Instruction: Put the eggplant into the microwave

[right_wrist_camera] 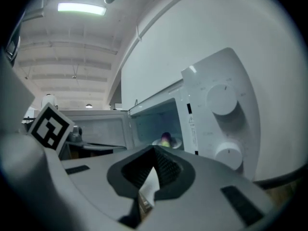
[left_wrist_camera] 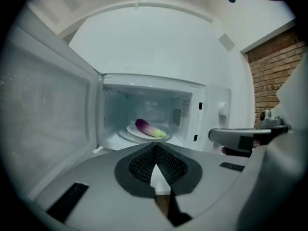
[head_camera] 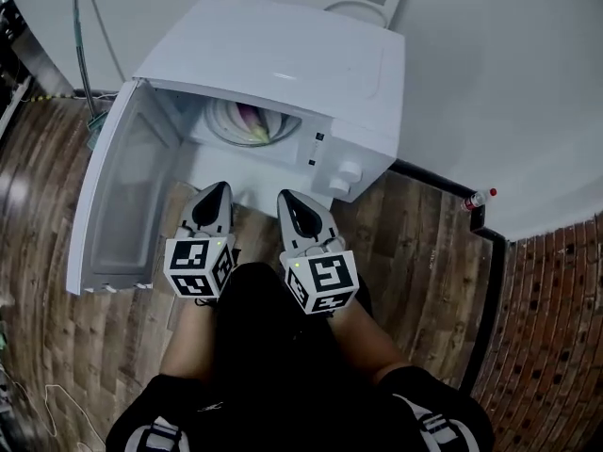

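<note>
The white microwave (head_camera: 283,59) stands on the wooden floor with its door (head_camera: 122,196) swung wide to the left. Inside, the purple and green eggplant (left_wrist_camera: 149,128) lies on the round glass plate (left_wrist_camera: 132,131); it also shows as a small shape in the cavity (right_wrist_camera: 166,139) and from above (head_camera: 250,118). My left gripper (head_camera: 219,188) is shut and empty, in front of the open cavity and well short of it. My right gripper (head_camera: 287,199) is beside it, shut and empty, facing the control panel with its two dials (right_wrist_camera: 224,100).
The open door takes up the floor to the left of my left gripper. A small red-capped bottle (head_camera: 479,198) lies by the white wall at the right. A dark strip (head_camera: 490,318) divides the wood floor from the brick paving. Cables (head_camera: 85,55) hang at the back left.
</note>
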Motion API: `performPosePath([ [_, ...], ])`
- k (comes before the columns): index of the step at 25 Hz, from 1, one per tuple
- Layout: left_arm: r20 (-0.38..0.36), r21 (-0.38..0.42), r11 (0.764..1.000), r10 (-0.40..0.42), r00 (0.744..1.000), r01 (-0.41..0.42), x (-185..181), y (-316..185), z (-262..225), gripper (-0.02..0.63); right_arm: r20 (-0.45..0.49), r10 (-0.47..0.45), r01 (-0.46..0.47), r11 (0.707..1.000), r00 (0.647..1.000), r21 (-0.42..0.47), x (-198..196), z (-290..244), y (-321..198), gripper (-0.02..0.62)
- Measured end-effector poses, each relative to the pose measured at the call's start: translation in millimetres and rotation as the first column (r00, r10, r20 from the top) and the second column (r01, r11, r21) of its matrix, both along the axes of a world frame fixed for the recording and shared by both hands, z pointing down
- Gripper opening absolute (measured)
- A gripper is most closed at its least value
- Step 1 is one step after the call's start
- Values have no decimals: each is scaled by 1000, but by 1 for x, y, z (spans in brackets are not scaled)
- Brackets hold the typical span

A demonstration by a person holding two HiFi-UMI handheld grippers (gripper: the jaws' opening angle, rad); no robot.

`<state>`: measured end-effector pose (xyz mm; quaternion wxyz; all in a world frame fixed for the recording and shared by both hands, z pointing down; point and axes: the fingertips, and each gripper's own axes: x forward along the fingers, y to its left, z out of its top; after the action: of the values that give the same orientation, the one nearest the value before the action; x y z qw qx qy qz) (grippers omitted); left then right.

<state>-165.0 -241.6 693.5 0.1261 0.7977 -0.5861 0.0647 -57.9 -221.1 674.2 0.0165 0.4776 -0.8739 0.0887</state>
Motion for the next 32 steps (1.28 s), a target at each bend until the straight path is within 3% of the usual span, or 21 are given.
performPosePath([
  [3, -20, -8, 1000, -5, 1000, 5, 3, 4, -30, -2, 41, -9, 11, 999, 999, -35, -3, -25, -6, 12],
  [7, 0, -34, 999, 7, 1000, -7, 6, 8, -112, -2, 117, -23, 30, 998, 993, -61, -6, -106, -7, 12],
  [10, 9, -48, 999, 8, 1000, -8, 13, 13, -196, -2, 72, -3, 6, 999, 997, -47, 1, -190, -7, 12],
  [16, 14, -41, 998, 52, 999, -51, 42, 25, -379, -2, -92, 33, -17, 986, 995, 166, 23, -375, 9, 12],
  [19, 2, -58, 996, 61, 998, -61, 53, 38, -435, -2, -124, 66, -45, 985, 990, 164, 40, -429, 16, 12],
  [23, 30, -18, 995, 98, 995, -98, 73, 55, -482, -2, -55, 61, -54, 992, 997, 116, 56, -473, 21, 12],
  [32, 39, 42, 992, 114, 993, -115, 73, 84, -527, -2, -28, 56, -53, 995, 998, 87, 45, -512, 49, 12],
])
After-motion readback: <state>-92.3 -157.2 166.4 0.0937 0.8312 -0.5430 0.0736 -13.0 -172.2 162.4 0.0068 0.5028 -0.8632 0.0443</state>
